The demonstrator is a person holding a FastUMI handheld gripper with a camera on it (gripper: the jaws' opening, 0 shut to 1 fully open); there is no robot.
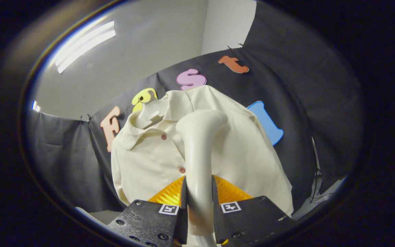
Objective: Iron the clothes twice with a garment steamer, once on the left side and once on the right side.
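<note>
A cream short-sleeved shirt [142,161] with reddish buttons hangs on a white hanger against the booth wall, collar tilted to the left. My gripper [199,192] is shut on the garment steamer's white handle [197,164], which rises between the fingers. The steamer's head [202,120] is held in front of the shirt's chest, right of the button line, near the collar. I cannot tell whether the head touches the cloth.
Black cloth walls surround the shirt on both sides. A thin dark cord [315,178] hangs at the right beside a pale surface [321,199]. A lit ceiling lamp [84,43] is overhead.
</note>
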